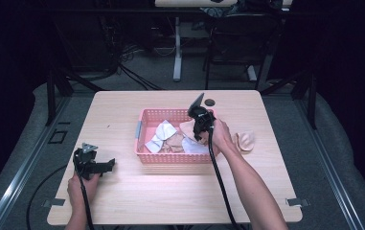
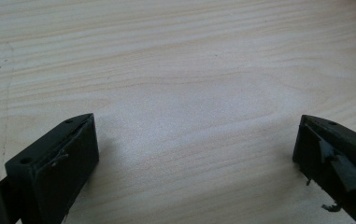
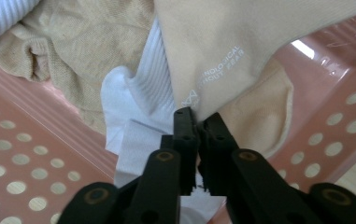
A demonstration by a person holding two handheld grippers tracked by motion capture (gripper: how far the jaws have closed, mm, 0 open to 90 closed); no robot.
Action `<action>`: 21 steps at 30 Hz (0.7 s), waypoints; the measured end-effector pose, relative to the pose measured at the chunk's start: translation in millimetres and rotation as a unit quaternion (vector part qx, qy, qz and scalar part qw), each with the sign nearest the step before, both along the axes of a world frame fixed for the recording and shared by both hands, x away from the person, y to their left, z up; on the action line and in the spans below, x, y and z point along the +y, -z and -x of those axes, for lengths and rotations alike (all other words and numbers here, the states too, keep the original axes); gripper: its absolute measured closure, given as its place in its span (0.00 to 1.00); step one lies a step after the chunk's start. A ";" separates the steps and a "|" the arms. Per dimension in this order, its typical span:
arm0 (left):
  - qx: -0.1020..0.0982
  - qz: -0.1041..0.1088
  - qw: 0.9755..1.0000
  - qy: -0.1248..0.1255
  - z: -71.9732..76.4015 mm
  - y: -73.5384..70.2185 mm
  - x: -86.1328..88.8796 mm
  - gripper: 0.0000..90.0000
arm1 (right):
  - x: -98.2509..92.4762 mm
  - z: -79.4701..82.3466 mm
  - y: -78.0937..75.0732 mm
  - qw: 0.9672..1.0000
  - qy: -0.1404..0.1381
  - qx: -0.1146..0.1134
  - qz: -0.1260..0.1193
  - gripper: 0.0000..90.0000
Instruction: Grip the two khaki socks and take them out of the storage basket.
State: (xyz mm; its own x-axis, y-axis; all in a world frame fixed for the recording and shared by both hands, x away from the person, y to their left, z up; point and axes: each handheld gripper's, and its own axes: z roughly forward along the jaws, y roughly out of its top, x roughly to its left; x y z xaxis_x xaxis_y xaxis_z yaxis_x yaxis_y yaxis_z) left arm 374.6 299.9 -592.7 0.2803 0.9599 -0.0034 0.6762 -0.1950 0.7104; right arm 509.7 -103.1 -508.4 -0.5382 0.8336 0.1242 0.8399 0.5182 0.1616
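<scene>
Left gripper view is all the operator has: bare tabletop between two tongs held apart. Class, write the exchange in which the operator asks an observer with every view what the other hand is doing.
Operator: Where is the other hand?
Observer: The right gripper reaches into a pink basket at mid-table.
Operator: Is it holding anything?
Observer: Its tongs are closed on the edge of a beige sock with white lettering.
Operator: What else is in the basket?
Observer: A white ribbed sock and a tan sock; another beige sock lies on the table to the basket's right.
</scene>
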 end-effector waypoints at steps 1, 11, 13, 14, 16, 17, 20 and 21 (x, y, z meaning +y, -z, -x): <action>0.000 0.000 1.000 0.000 0.0 0.0 0.0 0.00 | -0.5 -0.2 -2.0 1.000 -0.006 0.003 0.005 0.97; 0.000 0.000 1.000 0.000 0.0 0.0 -0.1 0.00 | -3.3 8.4 -32.0 0.999 -0.024 -0.021 0.000 0.98; 0.000 0.000 1.000 0.000 0.0 0.0 -0.1 0.00 | -3.5 10.0 -38.1 0.999 -0.028 -0.017 -0.001 0.98; 0.000 0.000 1.000 0.000 0.0 0.1 -0.1 0.00 | -3.3 10.7 -39.2 0.999 -0.026 -0.020 -0.003 0.98; 0.000 0.000 1.000 0.000 0.0 0.0 -0.1 0.00 | -3.0 11.5 -45.8 0.999 -0.030 -0.017 0.002 0.98; 0.000 0.000 1.000 0.000 0.0 0.0 -0.1 0.00 | -3.0 11.5 -45.8 0.999 -0.030 -0.017 0.002 0.98; 0.000 0.000 1.000 0.000 0.0 0.0 -0.1 0.00 | -2.7 13.3 -54.5 0.999 -0.036 -0.021 0.003 0.98; 0.000 0.000 1.000 0.000 0.0 0.0 -0.1 0.00 | -2.9 13.8 -56.8 0.999 -0.039 -0.025 0.004 0.98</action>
